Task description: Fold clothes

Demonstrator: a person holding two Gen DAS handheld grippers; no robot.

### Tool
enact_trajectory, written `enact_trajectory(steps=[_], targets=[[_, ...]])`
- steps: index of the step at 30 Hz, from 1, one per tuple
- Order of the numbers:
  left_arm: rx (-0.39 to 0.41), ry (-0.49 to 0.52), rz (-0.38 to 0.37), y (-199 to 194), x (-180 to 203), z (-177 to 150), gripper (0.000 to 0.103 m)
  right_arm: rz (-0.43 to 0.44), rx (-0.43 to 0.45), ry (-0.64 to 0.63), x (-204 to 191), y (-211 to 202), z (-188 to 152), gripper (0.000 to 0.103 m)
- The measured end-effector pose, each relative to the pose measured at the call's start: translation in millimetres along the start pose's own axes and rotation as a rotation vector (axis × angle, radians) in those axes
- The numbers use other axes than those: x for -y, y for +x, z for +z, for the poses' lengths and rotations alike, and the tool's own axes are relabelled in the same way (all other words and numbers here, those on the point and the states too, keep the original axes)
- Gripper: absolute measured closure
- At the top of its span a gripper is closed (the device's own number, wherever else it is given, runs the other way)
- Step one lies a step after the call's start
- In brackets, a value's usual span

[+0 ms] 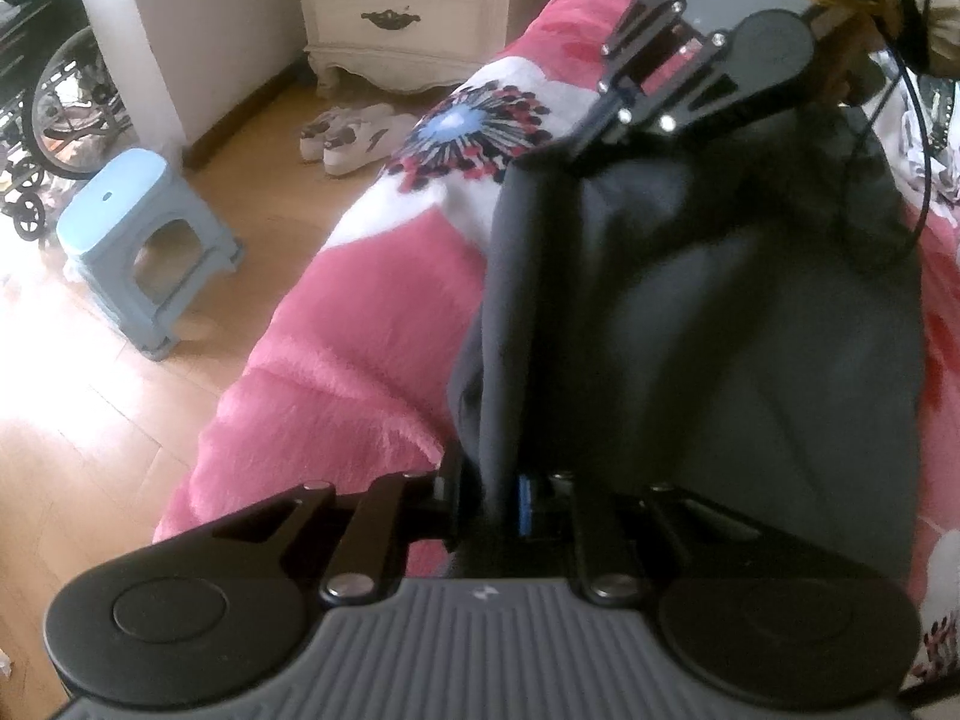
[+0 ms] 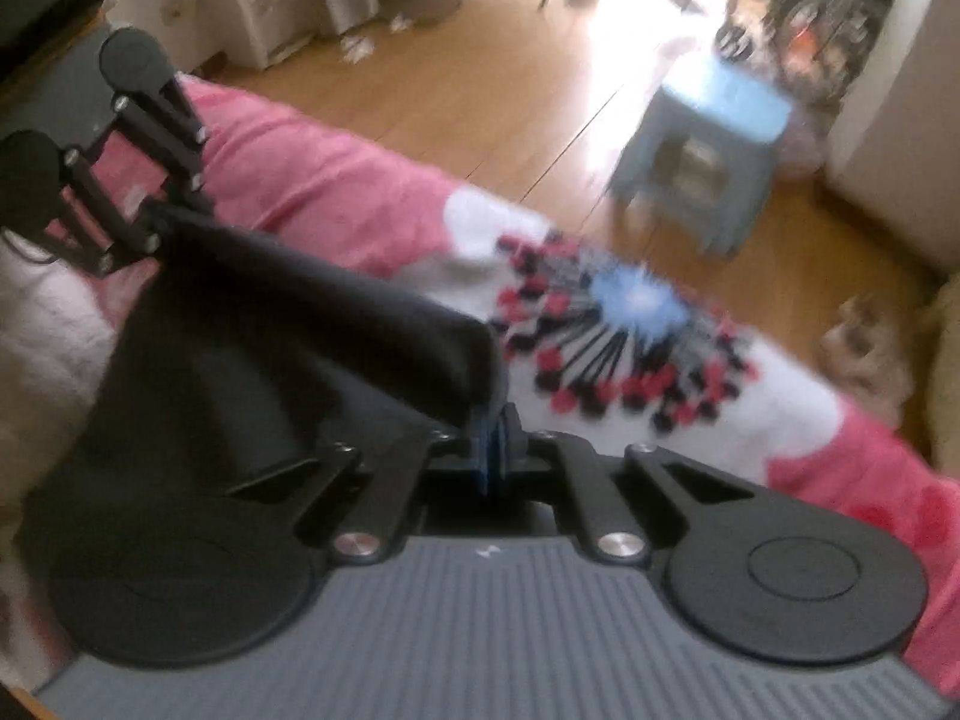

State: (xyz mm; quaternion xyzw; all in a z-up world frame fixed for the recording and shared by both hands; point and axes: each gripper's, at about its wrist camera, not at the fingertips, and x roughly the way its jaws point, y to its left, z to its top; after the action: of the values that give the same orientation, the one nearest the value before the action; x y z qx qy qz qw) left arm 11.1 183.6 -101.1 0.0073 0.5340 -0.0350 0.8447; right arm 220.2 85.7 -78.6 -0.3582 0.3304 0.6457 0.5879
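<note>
The dark grey garment (image 1: 708, 324) hung stretched above the pink floral blanket (image 1: 336, 372), one edge pinched in the left gripper (image 1: 501, 498), the opposite edge clamped in the right gripper (image 2: 495, 450). It looked mid-fold; how many folds it already carried could not be told. No container held anything; beside the blanket stood a blue stool (image 1: 129, 240).

garment (image 1: 720, 330): matt dark cloth
blanket (image 1: 336, 372): fuzzy pink plush
floor (image 1: 90, 450): glossy wood
stool (image 1: 132, 222): smooth blue plastic
left gripper (image 1: 498, 498): matt black, shiny metal screws
</note>
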Motion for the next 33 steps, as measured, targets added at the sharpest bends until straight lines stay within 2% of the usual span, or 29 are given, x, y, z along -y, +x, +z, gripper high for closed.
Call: enact_trajectory(steps=[2, 3, 4, 6, 7, 10, 16, 20, 22, 24, 28, 31, 33], targets=[[-0.007, -0.009, 0.001, 0.4, -0.8, 0.6, 0.084, -0.050, 0.040, 0.052, 3.4, 2.6, -3.2, 0.094], [-0.013, -0.015, -0.001, 0.5, -1.6, 2.1, 0.084, -0.066, 0.053, 0.092, 6.4, 3.8, -5.6, 0.084], [-0.019, -0.030, 0.000, -0.1, -2.9, 2.9, 0.084, -0.081, 0.066, 0.137, 10.5, 4.1, -7.3, 0.080], [-0.030, -0.070, 0.003, -2.1, -6.4, 3.5, 0.080, -0.098, 0.124, 0.263, 20.2, -5.8, -12.0, 0.071], [-0.036, -0.089, 0.004, -3.1, -8.1, 3.8, 0.074, -0.101, 0.170, 0.352, 26.9, -17.2, -17.8, 0.068], [-0.052, -0.149, 0.009, -6.0, -13.2, 4.7, 0.070, -0.140, 0.307, 0.611, 42.2, -61.2, -46.9, 0.068], [-0.041, -0.237, 0.018, -10.7, -20.1, 1.8, 0.070, -0.179, 0.422, 0.961, 45.0, -120.7, -133.1, 0.069], [-0.009, -0.263, 0.024, -10.5, -21.0, -2.9, 0.069, -0.154, 0.378, 0.974, 39.6, -109.7, -158.5, 0.070], [0.008, -0.275, 0.027, -10.4, -21.4, -5.3, 0.068, -0.212, 0.355, 0.982, 43.7, -99.1, -166.4, 0.070], [0.024, -0.288, 0.030, -10.3, -21.9, -7.7, 0.067, -0.315, 0.356, 1.058, 54.1, -94.9, -181.7, 0.071], [0.056, -0.314, 0.035, -10.2, -22.8, -12.4, 0.067, -0.416, 0.506, 1.227, 59.9, -112.5, -213.0, 0.072], [0.081, -0.340, 0.033, -10.7, -24.7, -15.9, 0.067, -0.451, 0.575, 1.254, 44.5, -130.8, -217.9, 0.070], [0.097, -0.378, 0.012, -12.7, -29.7, -18.6, 0.067, -0.437, 0.598, 1.262, 34.0, -137.2, -219.3, 0.070]])
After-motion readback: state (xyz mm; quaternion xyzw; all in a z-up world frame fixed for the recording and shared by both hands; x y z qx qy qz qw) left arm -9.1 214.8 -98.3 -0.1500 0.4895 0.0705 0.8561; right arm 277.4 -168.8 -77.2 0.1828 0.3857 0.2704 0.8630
